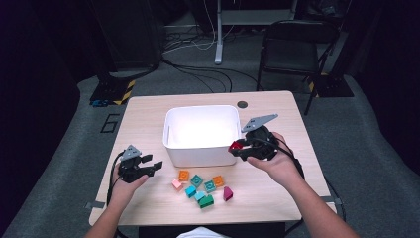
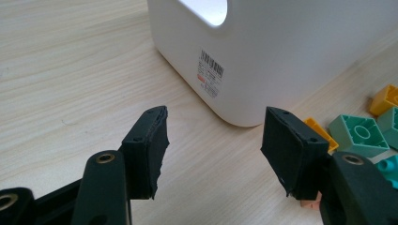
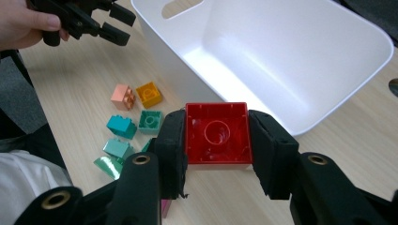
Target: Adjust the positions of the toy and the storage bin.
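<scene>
While a pale wooden counter carries everything, a white bin sits at its middle, toward the far edge. Loose toy blocks cluster near the front edge. The right tool is clamped on a red block, held at the bin's right front corner, beside the rim. The left tool hovers empty, jaws apart, left of the bin. Likely step: carrying. Next, the red block needs moving over the opening, then releasing.
</scene>
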`<action>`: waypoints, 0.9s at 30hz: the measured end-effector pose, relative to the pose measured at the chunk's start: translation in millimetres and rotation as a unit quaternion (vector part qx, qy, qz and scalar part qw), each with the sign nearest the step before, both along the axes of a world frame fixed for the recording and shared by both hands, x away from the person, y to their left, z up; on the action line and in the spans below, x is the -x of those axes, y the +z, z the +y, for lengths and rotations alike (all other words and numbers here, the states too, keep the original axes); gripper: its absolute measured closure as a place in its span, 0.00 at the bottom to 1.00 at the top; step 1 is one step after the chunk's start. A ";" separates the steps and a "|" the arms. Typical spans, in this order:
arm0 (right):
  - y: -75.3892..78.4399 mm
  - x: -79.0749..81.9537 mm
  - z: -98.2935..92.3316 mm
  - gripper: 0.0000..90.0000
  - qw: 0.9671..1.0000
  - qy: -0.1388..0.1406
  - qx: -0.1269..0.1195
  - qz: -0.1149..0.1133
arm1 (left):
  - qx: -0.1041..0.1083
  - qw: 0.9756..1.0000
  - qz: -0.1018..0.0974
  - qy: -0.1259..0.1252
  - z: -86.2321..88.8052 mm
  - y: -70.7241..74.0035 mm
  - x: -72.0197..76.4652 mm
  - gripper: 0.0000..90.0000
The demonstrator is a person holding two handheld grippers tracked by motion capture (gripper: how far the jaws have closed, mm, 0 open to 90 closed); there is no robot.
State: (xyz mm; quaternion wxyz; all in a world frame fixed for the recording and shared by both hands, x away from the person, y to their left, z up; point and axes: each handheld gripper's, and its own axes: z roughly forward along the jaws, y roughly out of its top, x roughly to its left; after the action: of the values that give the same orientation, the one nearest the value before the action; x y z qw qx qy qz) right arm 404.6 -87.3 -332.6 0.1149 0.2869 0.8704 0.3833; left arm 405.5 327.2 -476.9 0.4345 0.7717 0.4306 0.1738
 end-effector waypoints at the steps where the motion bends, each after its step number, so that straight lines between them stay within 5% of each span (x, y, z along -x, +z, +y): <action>1: 3.0 -1.8 1.9 0.64 1.000 0.002 0.000 -0.001 | 0.000 1.000 0.000 0.000 0.0 0.0 0.0 0.45; 14: 19.7 -35.2 37.7 0.65 1.000 0.015 -0.002 -0.014 | 0.001 1.000 0.001 -0.001 1.4 -0.3 -0.4 0.45; 27: 11.6 -71.3 73.7 0.64 1.000 0.020 -0.002 -0.011 | 0.005 1.000 0.003 0.004 3.9 -1.6 -1.0 0.45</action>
State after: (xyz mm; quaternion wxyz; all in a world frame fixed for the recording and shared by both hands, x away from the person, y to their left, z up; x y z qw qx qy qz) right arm 475.9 -13.6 -321.0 0.1162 0.2657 0.8740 0.3900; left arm 406.4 331.1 -478.5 0.4362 0.7687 0.4356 0.1706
